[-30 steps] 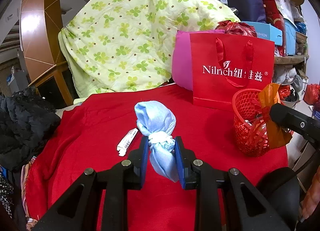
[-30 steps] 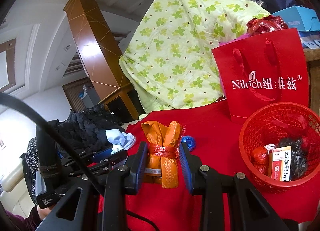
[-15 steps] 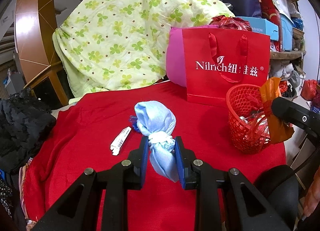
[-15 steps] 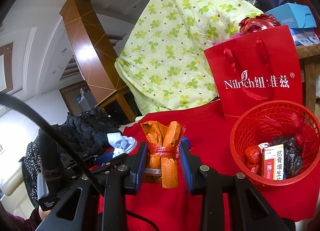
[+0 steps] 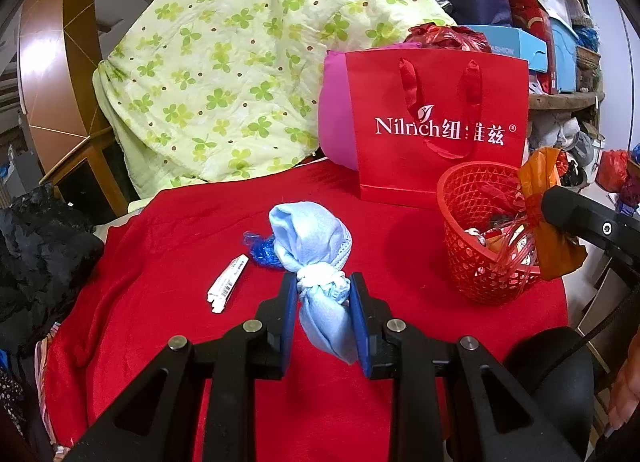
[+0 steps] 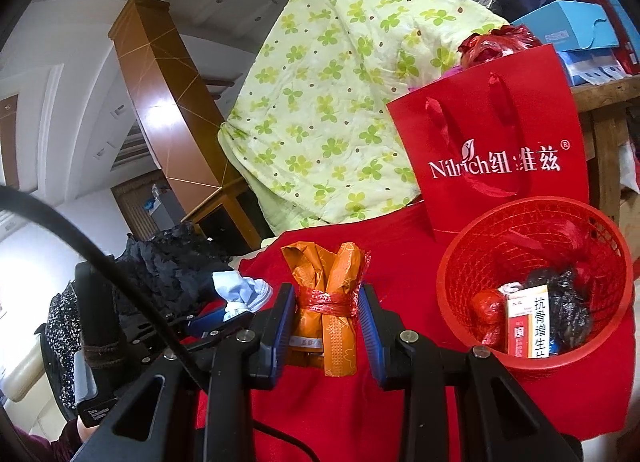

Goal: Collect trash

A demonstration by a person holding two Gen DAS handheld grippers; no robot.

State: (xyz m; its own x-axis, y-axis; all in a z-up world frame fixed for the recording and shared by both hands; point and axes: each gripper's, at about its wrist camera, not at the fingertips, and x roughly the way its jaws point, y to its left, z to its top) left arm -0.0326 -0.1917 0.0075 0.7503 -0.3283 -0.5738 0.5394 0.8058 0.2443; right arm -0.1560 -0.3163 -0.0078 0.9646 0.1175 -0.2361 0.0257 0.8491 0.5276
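Left tool (image 5: 323,294) tight around knotted blue cloth bundle (image 5: 316,250), right tool (image 6: 326,320) around orange wrapper bundle (image 6: 330,302), red basket (image 6: 532,366) at three o'clock.

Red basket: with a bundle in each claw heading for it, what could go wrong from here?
Three risks:
1. The red basket is light mesh near the table's edge; a bump from the right claw could tip it.
2. It already holds trash, so the orange bundle may land on the rim and spill.
3. The left claw pinches the blue bundle only at its knot; it might slip.
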